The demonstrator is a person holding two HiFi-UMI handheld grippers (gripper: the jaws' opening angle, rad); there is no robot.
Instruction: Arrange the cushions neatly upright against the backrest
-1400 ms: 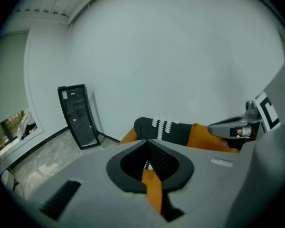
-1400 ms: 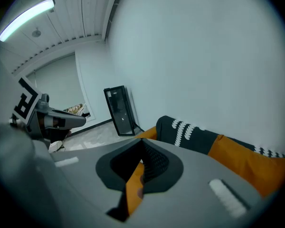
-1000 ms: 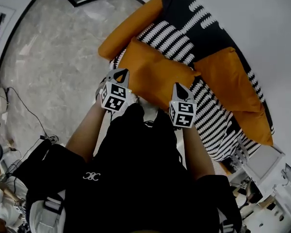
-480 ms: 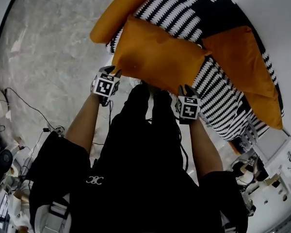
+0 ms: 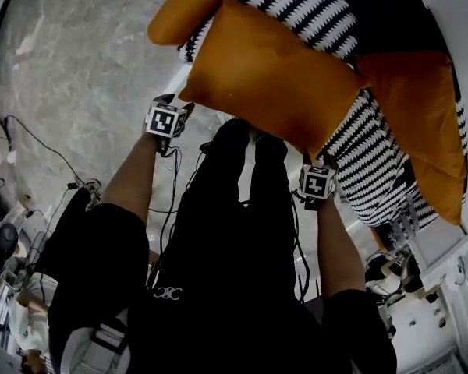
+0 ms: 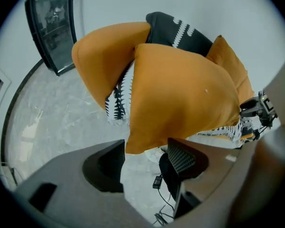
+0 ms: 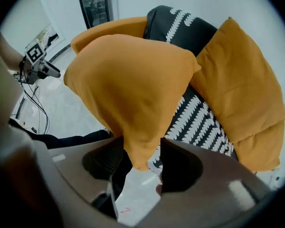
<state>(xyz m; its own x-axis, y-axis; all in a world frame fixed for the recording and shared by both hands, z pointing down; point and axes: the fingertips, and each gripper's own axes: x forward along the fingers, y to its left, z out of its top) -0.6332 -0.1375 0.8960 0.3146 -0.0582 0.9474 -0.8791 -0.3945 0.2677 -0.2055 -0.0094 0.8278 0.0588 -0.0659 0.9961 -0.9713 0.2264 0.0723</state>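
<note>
Orange cushion [image 5: 273,76], on armchair [image 5: 304,10]: left gripper [image 5: 179,106], right gripper [image 5: 316,162] fingers just opened around its corners; next we nudge it upright.

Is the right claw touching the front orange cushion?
Cannot tell. Right gripper view: the right claw has just been opening its jaws, a corner of the front orange cushion between them; gap at one jaw, fabric overlapping the other's edge.

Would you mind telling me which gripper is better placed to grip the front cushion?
The right gripper, probably: the cushion corner hangs deep between its jaws, so closing would catch it. At the left gripper the corner only just reaches between the jaw tips. Both pairs of jaws have just been opening.
</note>
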